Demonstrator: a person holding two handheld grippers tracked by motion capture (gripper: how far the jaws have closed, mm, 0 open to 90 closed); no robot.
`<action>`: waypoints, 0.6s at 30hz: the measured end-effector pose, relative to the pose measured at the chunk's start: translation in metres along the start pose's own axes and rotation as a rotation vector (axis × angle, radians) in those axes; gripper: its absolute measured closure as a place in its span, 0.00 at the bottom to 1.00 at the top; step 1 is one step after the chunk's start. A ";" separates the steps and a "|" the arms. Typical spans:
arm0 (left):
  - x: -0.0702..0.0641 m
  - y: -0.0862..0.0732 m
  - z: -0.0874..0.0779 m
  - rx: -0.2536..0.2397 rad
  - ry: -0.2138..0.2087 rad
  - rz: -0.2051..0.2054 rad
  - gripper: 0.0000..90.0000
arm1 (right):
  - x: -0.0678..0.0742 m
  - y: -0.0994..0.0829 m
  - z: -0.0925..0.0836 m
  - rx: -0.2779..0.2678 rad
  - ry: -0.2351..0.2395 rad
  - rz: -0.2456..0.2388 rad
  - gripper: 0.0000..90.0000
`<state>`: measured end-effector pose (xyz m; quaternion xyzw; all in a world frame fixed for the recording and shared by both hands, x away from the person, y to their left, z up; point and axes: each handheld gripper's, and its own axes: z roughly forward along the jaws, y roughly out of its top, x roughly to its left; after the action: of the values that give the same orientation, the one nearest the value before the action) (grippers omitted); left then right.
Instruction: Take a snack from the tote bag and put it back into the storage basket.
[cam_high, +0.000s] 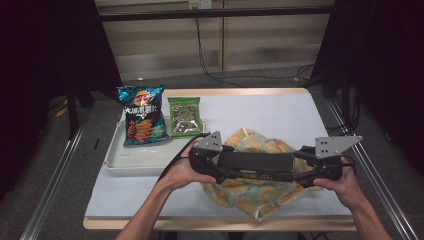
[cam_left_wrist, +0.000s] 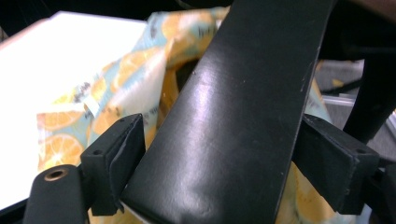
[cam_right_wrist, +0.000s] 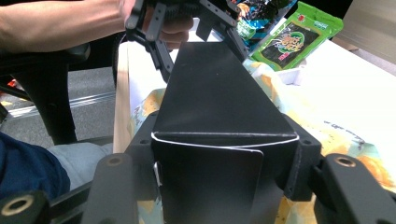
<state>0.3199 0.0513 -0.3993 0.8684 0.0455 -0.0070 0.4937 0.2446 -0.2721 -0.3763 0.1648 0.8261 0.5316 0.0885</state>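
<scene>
A long black box (cam_high: 256, 164) hangs level above the orange-print bag (cam_high: 260, 192), which lies crumpled on the white worktop (cam_high: 280, 112). The left claw (cam_high: 220, 167) pinches one end of the box, its pads pressed on both long sides; the right claw (cam_high: 300, 167) pinches the other end the same way. The bag's mouth seems to gape under the box, though the folds blur there. Well apart, a chip packet (cam_high: 142, 115) and a green seaweed packet (cam_high: 184, 117) rest on a white tray (cam_high: 130, 162).
</scene>
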 end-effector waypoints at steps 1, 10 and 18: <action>0.001 0.000 0.000 0.009 -0.006 0.004 0.21 | 0.000 0.000 0.000 -0.002 0.000 -0.001 0.49; 0.004 -0.001 0.000 0.068 -0.098 0.034 0.33 | 0.001 -0.001 0.006 0.007 0.026 -0.010 0.48; 0.001 -0.001 -0.006 0.069 -0.151 0.034 0.45 | -0.002 -0.003 0.008 -0.020 0.014 0.016 0.41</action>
<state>0.3205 0.0568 -0.3971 0.8826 -0.0067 -0.0656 0.4654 0.2482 -0.2674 -0.3826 0.1665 0.8200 0.5417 0.0802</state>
